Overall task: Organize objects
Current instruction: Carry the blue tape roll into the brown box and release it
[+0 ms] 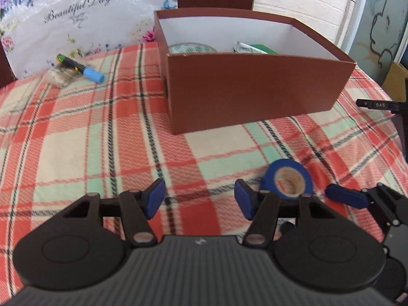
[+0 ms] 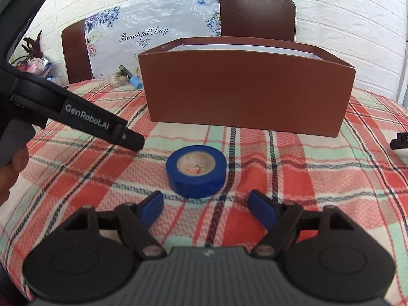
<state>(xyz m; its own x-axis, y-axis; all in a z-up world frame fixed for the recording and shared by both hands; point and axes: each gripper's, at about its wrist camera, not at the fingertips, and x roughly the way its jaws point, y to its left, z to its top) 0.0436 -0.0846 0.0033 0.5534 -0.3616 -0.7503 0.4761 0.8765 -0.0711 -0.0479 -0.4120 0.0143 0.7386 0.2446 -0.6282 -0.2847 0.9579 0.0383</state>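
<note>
A blue tape roll [image 2: 196, 174] lies flat on the plaid cloth, just ahead of my right gripper [image 2: 206, 207], which is open and empty. In the left wrist view the roll [image 1: 288, 182] sits right of my left gripper [image 1: 200, 201], which is open and empty above the cloth. A brown box [image 1: 255, 84] stands behind, holding a round patterned tin [image 1: 191, 49] and a tube with a green pack [image 1: 252, 48]. A marker with a blue cap [image 1: 81, 67] lies on a clear packet [image 1: 60, 76] at the far left.
The box [image 2: 244, 89] fills the middle of the right wrist view. The left gripper's body [image 2: 76, 117] crosses that view's left side. Chairs [image 2: 257, 15] and a flowered board [image 2: 142, 38] stand behind the table. A black object [image 1: 377, 105] lies at the right edge.
</note>
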